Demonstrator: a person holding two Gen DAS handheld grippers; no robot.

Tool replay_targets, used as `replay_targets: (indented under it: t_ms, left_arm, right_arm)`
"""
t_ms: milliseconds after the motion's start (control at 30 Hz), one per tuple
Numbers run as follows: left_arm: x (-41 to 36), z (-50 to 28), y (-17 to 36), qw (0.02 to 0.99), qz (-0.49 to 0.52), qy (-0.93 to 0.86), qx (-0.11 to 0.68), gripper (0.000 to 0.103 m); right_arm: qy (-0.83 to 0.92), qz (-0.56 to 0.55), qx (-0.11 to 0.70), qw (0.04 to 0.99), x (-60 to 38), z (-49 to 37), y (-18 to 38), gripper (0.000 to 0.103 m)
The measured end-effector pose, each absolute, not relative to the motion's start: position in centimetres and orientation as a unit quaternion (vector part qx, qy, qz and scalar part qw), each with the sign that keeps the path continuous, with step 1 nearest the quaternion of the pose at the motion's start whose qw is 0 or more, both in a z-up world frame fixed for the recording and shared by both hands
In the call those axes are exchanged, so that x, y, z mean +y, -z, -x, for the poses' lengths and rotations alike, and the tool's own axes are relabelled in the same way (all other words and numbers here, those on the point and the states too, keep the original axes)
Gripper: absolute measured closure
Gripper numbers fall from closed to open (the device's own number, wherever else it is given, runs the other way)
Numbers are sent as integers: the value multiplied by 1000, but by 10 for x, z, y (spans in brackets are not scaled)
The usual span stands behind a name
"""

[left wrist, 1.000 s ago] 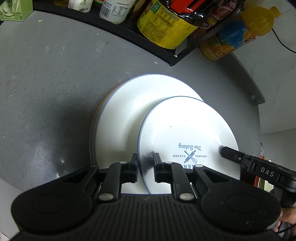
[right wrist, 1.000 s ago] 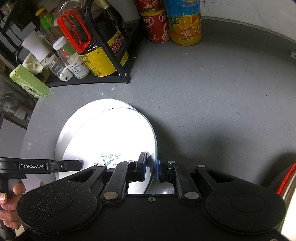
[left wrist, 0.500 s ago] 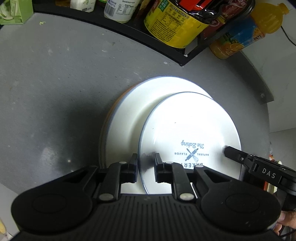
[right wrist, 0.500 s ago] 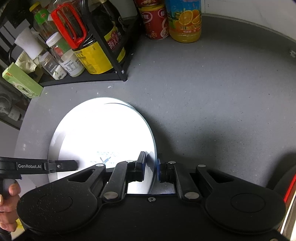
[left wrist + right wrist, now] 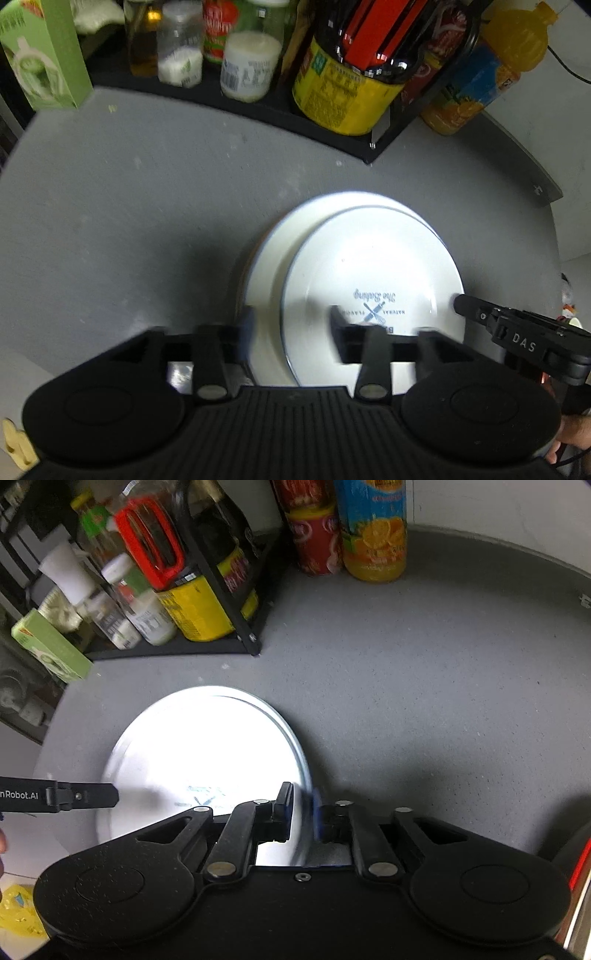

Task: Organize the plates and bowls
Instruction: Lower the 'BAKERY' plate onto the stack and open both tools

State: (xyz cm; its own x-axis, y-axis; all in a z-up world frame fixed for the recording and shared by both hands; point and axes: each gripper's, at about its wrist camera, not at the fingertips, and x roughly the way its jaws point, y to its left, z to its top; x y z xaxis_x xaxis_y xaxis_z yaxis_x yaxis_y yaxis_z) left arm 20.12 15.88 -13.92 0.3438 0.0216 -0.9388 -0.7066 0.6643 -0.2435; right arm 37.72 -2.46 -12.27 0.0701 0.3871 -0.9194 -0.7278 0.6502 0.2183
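A small white plate (image 5: 373, 258) printed "The Baking" lies on a larger white plate (image 5: 269, 266) on the grey counter. My left gripper (image 5: 291, 321) is open, its fingers spread to either side of the small plate's near rim. In the right wrist view the plates (image 5: 203, 746) glare white. My right gripper (image 5: 301, 806) is shut on the small plate's right rim, which runs between the pads. One right finger (image 5: 465, 304) shows at that rim in the left wrist view. A left finger (image 5: 99, 795) reaches in from the left in the right wrist view.
A black corner rack (image 5: 332, 144) with bottles, jars and a yellow-labelled jug (image 5: 343, 96) stands behind the plates. An orange juice bottle (image 5: 373, 535) and a red can (image 5: 314, 542) stand at the back. A green box (image 5: 44, 55) sits far left.
My left gripper has opened and let go of the small plate's rim. The small plate has slid further over the large plate. Both cameras have tilted up towards the rack.
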Motion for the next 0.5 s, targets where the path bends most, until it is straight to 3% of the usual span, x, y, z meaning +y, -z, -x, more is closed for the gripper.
replay_targets:
  t_ms: [100,300,433,500]
  left_arm:
    - [155,-202,137,761,307,-250,514,33]
    - [163,-196,159,743,331,-266,517,33]
    - [168,-191,176,729,350,-267,524,41]
    - [170,-187,180,727,369,-262,517,51]
  right_arm:
    - [-391,151,556,717,-28,-377,120,85]
    - [-377,156,560,721,-32,-376,122,69]
    - [-371,162,570,715,-32,-374,129,69]
    - [-372,157,577,710,-33,-374,132,70]
